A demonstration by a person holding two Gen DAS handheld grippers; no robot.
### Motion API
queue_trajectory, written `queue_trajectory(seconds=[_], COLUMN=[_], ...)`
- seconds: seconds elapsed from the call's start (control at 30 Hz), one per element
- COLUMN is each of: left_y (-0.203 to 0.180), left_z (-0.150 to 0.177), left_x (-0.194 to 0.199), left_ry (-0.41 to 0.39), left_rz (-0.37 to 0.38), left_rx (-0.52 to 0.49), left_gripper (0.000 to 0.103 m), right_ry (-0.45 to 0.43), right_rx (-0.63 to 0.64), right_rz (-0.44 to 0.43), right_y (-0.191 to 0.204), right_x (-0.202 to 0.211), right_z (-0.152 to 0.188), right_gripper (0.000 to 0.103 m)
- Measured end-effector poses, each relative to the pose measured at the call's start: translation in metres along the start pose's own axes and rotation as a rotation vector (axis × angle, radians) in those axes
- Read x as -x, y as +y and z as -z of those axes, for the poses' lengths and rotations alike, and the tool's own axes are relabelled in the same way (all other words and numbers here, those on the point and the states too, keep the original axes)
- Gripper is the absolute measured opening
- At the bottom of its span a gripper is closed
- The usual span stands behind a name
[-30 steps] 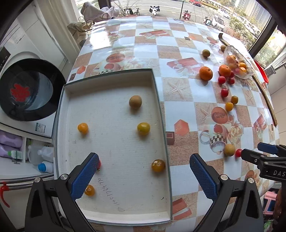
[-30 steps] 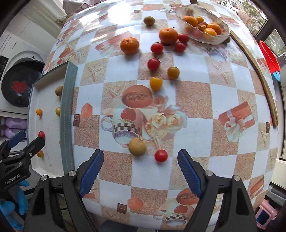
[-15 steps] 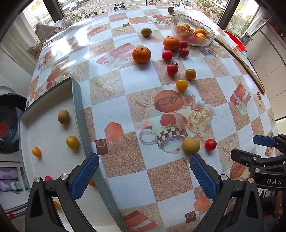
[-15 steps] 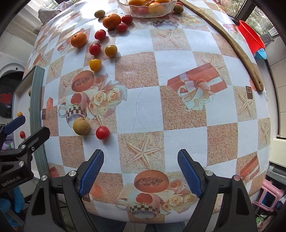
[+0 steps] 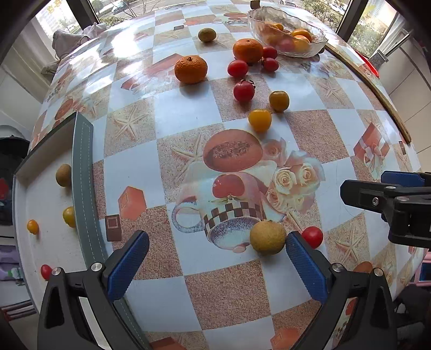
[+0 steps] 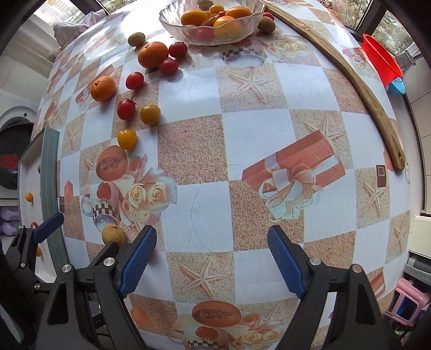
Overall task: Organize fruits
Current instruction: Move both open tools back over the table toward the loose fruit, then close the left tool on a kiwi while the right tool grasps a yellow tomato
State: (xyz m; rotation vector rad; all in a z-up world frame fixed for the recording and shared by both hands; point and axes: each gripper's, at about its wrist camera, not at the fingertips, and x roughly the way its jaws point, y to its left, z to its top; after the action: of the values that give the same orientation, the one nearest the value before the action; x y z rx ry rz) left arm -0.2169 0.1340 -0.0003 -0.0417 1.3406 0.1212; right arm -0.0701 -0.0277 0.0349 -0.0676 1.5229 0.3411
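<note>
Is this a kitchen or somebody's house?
Probably a home, maybe a laundry or balcony corner: a washing machine beside the table, a glass fruit bowl, and street-facing windows.

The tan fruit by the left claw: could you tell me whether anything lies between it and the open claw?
Nothing visible does. The tan fruit sits on the table just inside the left claw's right finger, with only bare tablecloth between the fingers. A red tomato lies just beyond that finger, outside the claw.
</note>
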Motion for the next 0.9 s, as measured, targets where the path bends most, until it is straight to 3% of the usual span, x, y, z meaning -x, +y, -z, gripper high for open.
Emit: queue_trajectory(seconds=[0.17,0.27,0.4,0.5,0.67,0.77,0.87,0.9], left_y=[-0.005,-0.009,0.003,0.001,-0.002,-0.01,-0.02,-0.026], left_z=[-0.002,-0.004,0.004,0.006,0.001,-0.009,-0.009,-0.007], left_x=[-0.014,-0.021,-0.025,-0.026,-0.026,-0.021,-0.013,-0.01], left_ry=[0.018,0.008,0.005,0.001,0.057,0.051,0.039,0.034], left_rz=[-0.042,-0.027,0.028,0.019,0.0,0.008,0.018,0.021], left_rx=[-0.006,0.006,0.068,0.076,0.089,0.08,0.049,0.039], left_gripper=[0.102,0.102,0.102,0.103,0.102,0.09,0.068,0.057], right_ry=[-0.02,-0.033,-0.062,-0.088,-0.123,-0.129,-0.124,-0.127], right_rx=[0.037,0.064,0.111,0.172,0.235,0.254,0.277,0.278], right_rz=[-0.008,-0.01,0.0,0.005,0.014,0.001,-0.029,-0.03], right_y=[0.008,0.019,0.033,0.044,0.063,0.072,0.09,0.089], right_x=[-0.007,-0.012,-0.02,-0.022,-0.026,-0.028,-0.034,-0.033], right_z=[-0.023,-0.035,-0.054,-0.064,-0.08,-0.087,-0.097,-0.098], right_gripper=[0.087,0.086,0.075,0.07,0.06,0.044,0.022,0.022])
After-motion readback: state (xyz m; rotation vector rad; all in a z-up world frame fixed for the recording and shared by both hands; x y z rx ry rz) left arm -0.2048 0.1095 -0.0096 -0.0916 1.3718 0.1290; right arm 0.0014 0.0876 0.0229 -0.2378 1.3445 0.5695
